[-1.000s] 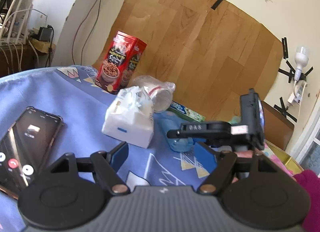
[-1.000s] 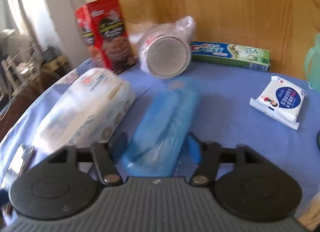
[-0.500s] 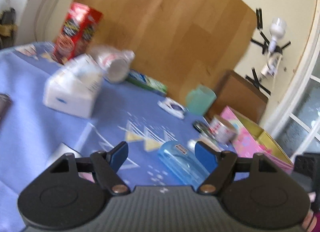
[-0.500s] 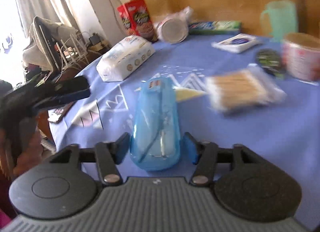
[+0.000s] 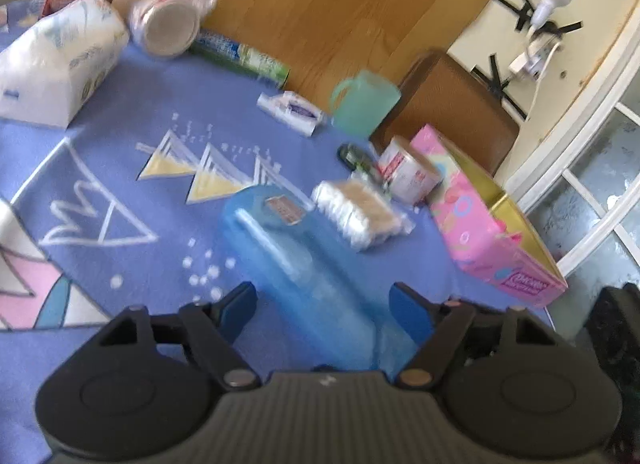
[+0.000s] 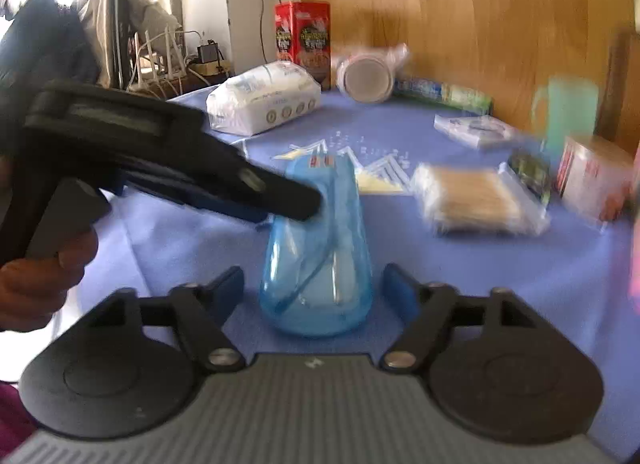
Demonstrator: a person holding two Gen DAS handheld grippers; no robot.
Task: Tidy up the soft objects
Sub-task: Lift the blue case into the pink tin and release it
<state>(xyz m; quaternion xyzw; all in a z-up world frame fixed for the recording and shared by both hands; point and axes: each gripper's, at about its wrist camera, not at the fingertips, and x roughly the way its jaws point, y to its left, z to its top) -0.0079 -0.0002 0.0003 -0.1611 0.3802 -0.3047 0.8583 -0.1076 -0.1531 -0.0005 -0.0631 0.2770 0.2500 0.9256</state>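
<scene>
A: Where is the blue case (image 6: 316,248) in the right wrist view?

B: Low in the middle of the frame, lying on the desk (image 6: 500,272) with its rounded end toward the camera. It sits between the two blue pads of the right tongs (image 6: 314,284). There is a gap on each side, so the pads do not touch it, and the jaws are closing.

A: And the left tongs?

B: In the left wrist view the left tongs (image 5: 324,302) straddle the same blue case (image 5: 296,260), which runs from the frame's center down toward the lower middle. The jaws stand fairly wide and are closing too; the case is blurred, and I see a gap at the left pad. At the right pad I cannot tell for sure, though it looks clear of it.

A: Do the two tools meet?

B: In the right wrist view the left tool reaches in from the left edge, gripped by a hand (image 6: 40,276), and its tip overlaps the far half of the case.

A: What lies around it?

B: Just right of the case is a pack of cotton swabs (image 5: 358,211). Further right stands a pink box (image 5: 492,232), open at the top. At upper left is a white tissue pack (image 5: 56,63), and a green mug (image 5: 366,103) stands near the wooden board at the back.
</scene>
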